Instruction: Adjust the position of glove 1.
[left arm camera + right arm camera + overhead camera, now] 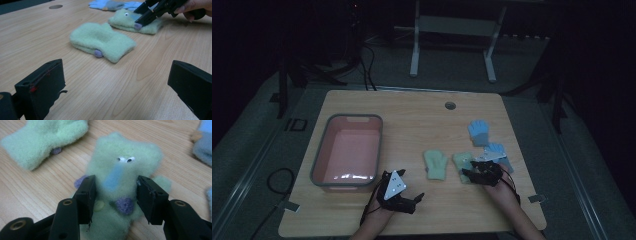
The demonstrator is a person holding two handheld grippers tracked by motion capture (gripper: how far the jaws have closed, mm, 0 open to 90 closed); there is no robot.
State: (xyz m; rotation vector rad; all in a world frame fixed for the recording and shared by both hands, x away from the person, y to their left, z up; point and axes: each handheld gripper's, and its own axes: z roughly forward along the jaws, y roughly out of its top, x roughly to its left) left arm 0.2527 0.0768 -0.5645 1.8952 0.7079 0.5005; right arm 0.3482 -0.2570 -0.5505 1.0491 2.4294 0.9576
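A light green mitten with small eyes, a blue patch and purple dots lies flat on the wooden table. My right gripper points down at it, open, one jaw on each side of the mitten's lower half, and the pads do not squeeze it. From above, that gripper sits over the same mitten. A second, plain green mitten lies just left of it. My left gripper stands wide open near the front edge, low over bare wood with nothing between its jaws.
A pink bin with a grey rim stands at the left of the table. Two blue gloves lie right of and beyond the green mittens. A round cable hole sits near the far edge.
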